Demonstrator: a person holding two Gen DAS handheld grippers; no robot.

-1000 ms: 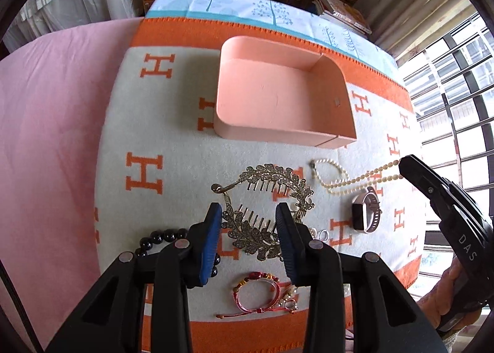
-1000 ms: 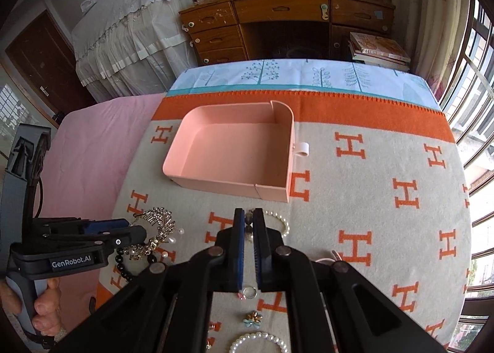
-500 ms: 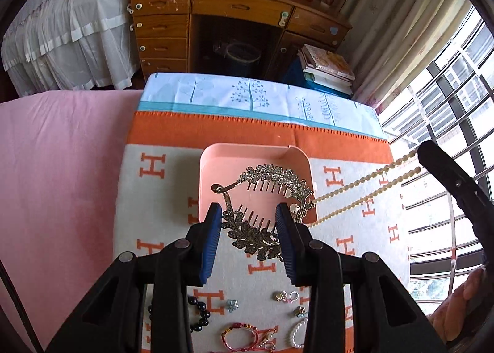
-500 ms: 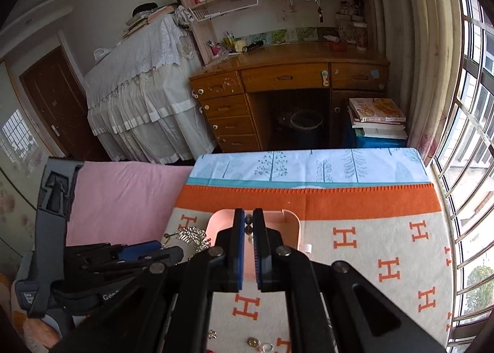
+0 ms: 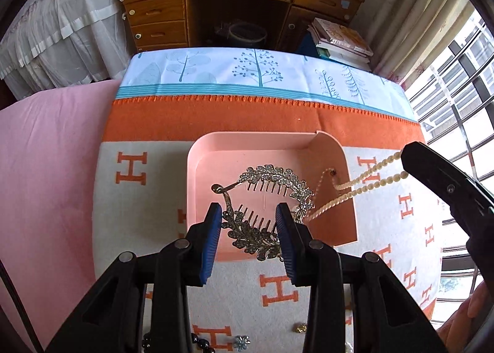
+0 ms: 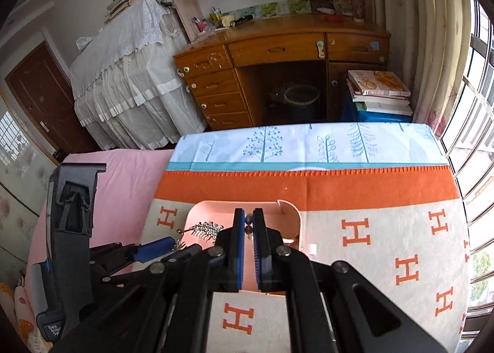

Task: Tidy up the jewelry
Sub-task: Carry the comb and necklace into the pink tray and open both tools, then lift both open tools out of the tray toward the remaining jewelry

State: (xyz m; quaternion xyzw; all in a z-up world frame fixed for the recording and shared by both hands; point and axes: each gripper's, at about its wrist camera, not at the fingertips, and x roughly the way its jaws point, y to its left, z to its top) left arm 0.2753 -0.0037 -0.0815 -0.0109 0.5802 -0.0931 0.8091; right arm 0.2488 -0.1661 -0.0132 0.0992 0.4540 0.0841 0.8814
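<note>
Pink sheet point(image 5: 46, 168) covers the far left of the bed, and next to it is the cream blanket point(image 5: 148, 214) with orange H's and an orange border. Moving right, the left gripper point(image 5: 248, 226) has its blue jaws clenched on a silver leafy hair comb point(image 5: 262, 198), pinching the lower branch of it, while the upper branch with its teeth arcs out over the peach tray point(image 5: 268, 143). So the comb is up in the air right above the tray's near half, not lying in it. The tray itself sits flat on the blanket, rounded far corners, with a notch in the wall at the far right. Below the left gripper, on the blanket's near edge, there's a bit of black bead bracelet point(image 5: 200, 342), a small flower charm point(image 5: 240, 341) and a tiny gold piece point(image 5: 300, 326). Further right, a pearl necklace point(image 5: 364, 181) runs in two strands from the tray's right side up to the right gripper point(image 6: 248, 225), with its clasp end dangling over the tray floor. In the right wrist view those jaws are nearly closed, gripping the necklace's beads between the pads, tips hovering over the tray's far rim. Way back is a wooden desk point(image 6: 278, 53), and a stack of books point(image 6: 379, 90) on the right by the window.
</note>
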